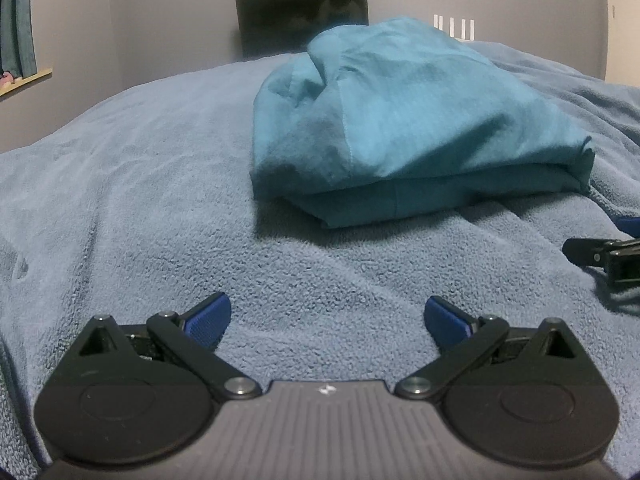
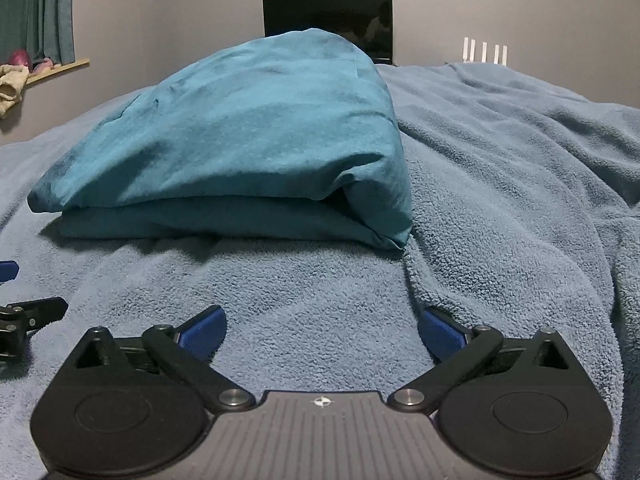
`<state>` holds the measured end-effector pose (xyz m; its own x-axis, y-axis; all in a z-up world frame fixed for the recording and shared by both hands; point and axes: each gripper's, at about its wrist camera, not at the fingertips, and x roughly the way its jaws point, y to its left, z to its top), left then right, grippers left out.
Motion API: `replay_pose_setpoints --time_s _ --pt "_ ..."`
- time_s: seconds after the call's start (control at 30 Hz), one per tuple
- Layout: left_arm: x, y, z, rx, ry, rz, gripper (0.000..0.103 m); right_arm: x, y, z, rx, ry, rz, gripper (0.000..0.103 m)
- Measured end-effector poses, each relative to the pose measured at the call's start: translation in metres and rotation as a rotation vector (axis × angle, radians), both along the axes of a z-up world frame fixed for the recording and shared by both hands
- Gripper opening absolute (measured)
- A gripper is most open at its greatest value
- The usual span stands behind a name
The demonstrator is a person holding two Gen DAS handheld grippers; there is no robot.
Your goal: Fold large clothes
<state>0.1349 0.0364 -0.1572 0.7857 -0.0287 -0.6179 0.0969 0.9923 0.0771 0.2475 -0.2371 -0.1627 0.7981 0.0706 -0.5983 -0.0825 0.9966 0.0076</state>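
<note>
My left gripper [image 1: 327, 322] sits low over the blanket [image 1: 140, 200], pointed level and forward toward 12 o'clock. Its jaws are spread wide with only blanket pile between the blue pads [image 1: 208, 320], and they grip nothing. In the left wrist view the garment [image 1: 400, 120], a teal cloth folded into a thick bundle, lies ahead at about 1 o'clock, well apart from the pads. Its folded layers face me as a stacked edge, and the top is humped and creased. At 3 o'clock, part of my right gripper [image 1: 600, 256] shows at the frame edge, resting near the blanket. From this view I cannot tell how its fingers stand.

My right gripper [image 2: 320, 330] takes the same pose: low, level, aimed at 12 o'clock. Its jaws are also wide apart and hold nothing. The right pad [image 2: 440, 334] sits just beside a raised ridge of blanket [image 2: 520, 160], which runs from there up toward the garment's near corner. In the right wrist view the garment [image 2: 240, 140] lies at about 11 o'clock, apart from the pads, with its closed fold at the right end and two layers showing along the near edge. At 9 o'clock a black finger of the left gripper [image 2: 36, 312] juts in just above the blanket.

Beyond the bed a dark screen [image 2: 328, 20] stands against the wall at 12 o'clock, and a curtain [image 2: 44, 12] hangs at 10 o'clock.
</note>
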Motion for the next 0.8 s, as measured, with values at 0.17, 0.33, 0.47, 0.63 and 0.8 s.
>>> replay_pose_setpoints --time_s 0.17,0.33,0.47,0.63,0.8 --pt "-0.0006 -0.0003 -0.0002 0.003 -0.002 0.0 0.103 0.0031 -0.0025 0.0008 -0.006 -0.004 0.003 0.103" --pt "-0.0007 -0.0004 -0.0003 0.003 -0.002 0.0 0.103 0.0026 -0.0018 0.0009 -0.009 -0.001 0.003 0.103" --pt "-0.0009 -0.0005 -0.0004 0.004 -0.002 0.0 0.103 0.003 -0.0017 0.0012 -0.011 0.0 0.003 0.103" --pt "-0.001 -0.0006 -0.0005 0.004 -0.001 0.0 0.103 0.0031 -0.0016 0.001 -0.013 0.001 0.003 0.103" --pt "-0.0011 -0.0007 -0.0003 0.003 -0.001 0.001 0.103 0.0028 -0.0018 0.0001 -0.016 0.002 0.004 0.103"
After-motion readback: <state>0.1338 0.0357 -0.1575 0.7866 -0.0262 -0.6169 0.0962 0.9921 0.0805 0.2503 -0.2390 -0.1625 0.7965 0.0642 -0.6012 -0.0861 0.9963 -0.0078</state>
